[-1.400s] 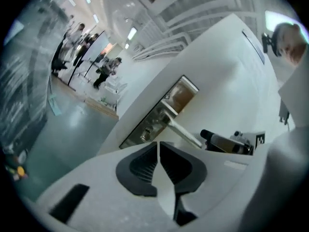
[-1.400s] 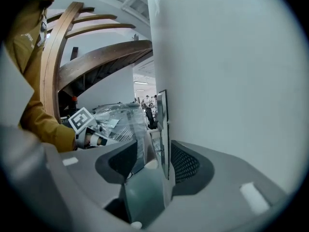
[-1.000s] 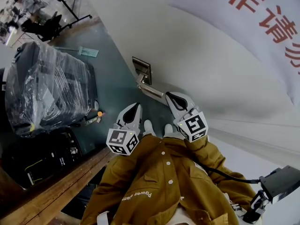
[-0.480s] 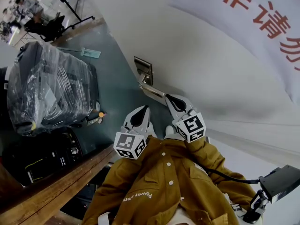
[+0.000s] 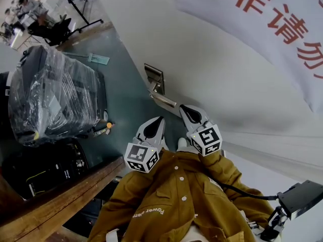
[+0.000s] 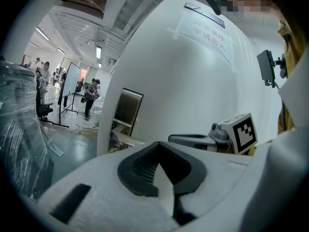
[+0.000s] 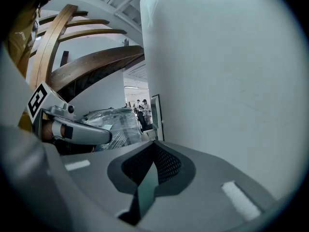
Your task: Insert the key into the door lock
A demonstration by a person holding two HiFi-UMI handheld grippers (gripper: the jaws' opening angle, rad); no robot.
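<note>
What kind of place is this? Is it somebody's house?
Probably not a house. It looks like a big work hall or office. There is a white door with a metal handle, a big plastic-wrapped bundle, and people at desks far off.

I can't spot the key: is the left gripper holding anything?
No, the left gripper has its jaws shut together, with nothing between them.

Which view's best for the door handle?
Head view: the door handle and its plate show whole and unobstructed. Left gripper view shows the plate clearly, but the handle only partly. Right gripper view catches the plate edge-on, as a thin strip.
</note>
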